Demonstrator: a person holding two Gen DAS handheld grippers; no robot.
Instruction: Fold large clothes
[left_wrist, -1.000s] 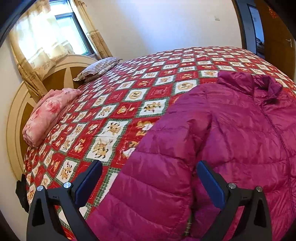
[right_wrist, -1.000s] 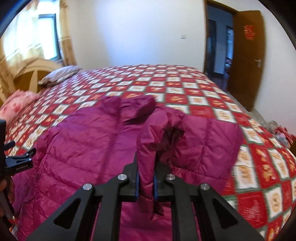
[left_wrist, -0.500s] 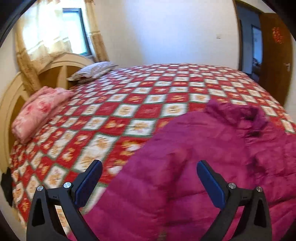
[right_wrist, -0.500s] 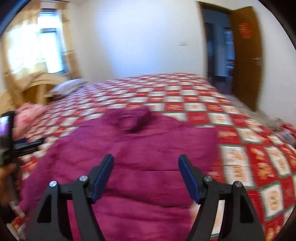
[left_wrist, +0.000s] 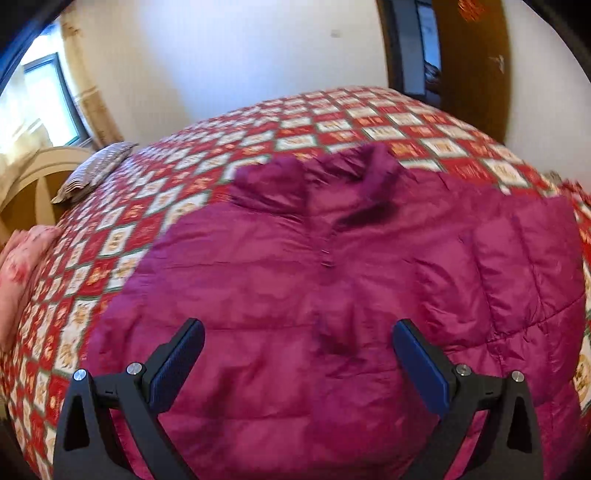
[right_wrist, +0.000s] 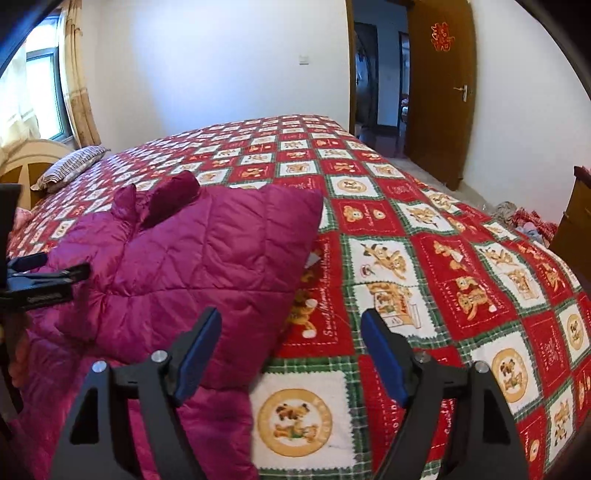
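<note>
Left gripper: my left gripper (left_wrist: 297, 354) is spread wide, nothing between its blue pads (left_wrist: 179, 363); it hangs over the lower front of the jacket (left_wrist: 332, 295), and I cannot tell whether the tips brush the fabric.

Right gripper: my right gripper (right_wrist: 291, 352) is also released and wide, holding nothing. Its left pad (right_wrist: 197, 354) sits over the jacket's right edge, the right pad over bare quilt (right_wrist: 443, 258); the gap between them spans that edge.

Jacket: magenta, puffy, quilted. It lies flat on the bed with its front up, collar (left_wrist: 314, 181) pointing away from me and the zip line running down the middle. In the right wrist view the near side is folded in over the body, forming a squared panel (right_wrist: 221, 251) with a sharp corner near the quilt.

Quilt: red, white and green squares with bear pictures, covering the whole bed under the jacket.

Other gripper seen: in the right wrist view, the black frame of my left gripper (right_wrist: 40, 284) shows at the left margin, beside the jacket.

Bed head: striped pillow (right_wrist: 70, 168) at the far left, a pink folded blanket (left_wrist: 18, 266) near it.

Room: a brown door (right_wrist: 439, 92) stands open beyond the bed.
</note>
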